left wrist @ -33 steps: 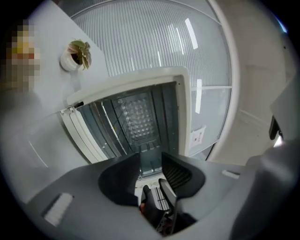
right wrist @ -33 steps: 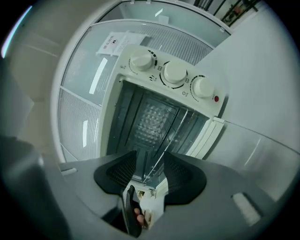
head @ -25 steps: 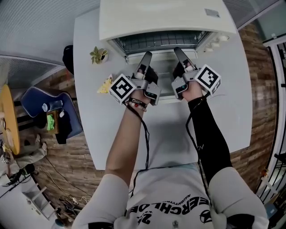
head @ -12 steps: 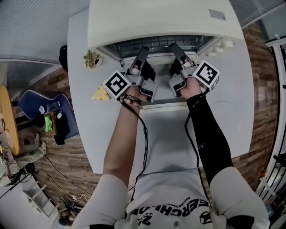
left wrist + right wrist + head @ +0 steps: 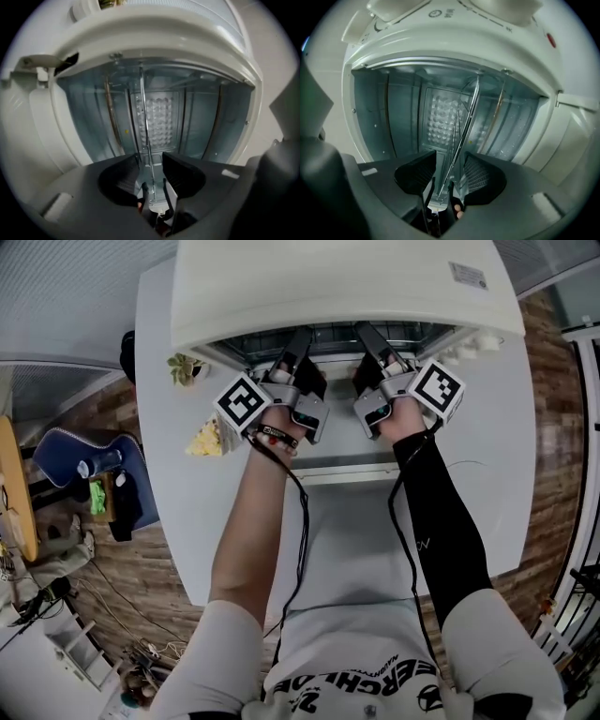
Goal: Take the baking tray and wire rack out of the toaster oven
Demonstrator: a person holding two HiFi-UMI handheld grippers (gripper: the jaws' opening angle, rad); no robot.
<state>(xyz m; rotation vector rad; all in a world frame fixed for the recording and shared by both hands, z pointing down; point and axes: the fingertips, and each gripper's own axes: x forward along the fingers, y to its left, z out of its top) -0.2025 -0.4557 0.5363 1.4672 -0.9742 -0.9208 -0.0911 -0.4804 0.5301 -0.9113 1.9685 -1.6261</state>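
Right now the left tool [image 5: 150, 158] stands wide, its jaws just opened further, with the rack [image 5: 332, 334] edge running between them untouched. The right tool [image 5: 450, 155] gapes round the same edge, not pressing. Both reach level into the oven [image 5: 342, 282] – the rack lies inside, and I can't tell the tray apart from it. The oven sits on the bench [image 5: 487, 484].

The toaster oven [image 5: 337, 282] is showing a cream casing; the desk [image 5: 178, 502] is presenting pale grey; the floor [image 5: 122, 587] is showing brown planking.

Soft even light; heavy fisheye, black corners in gripper views; toaster oven [image 5: 154, 122] cavity dim.
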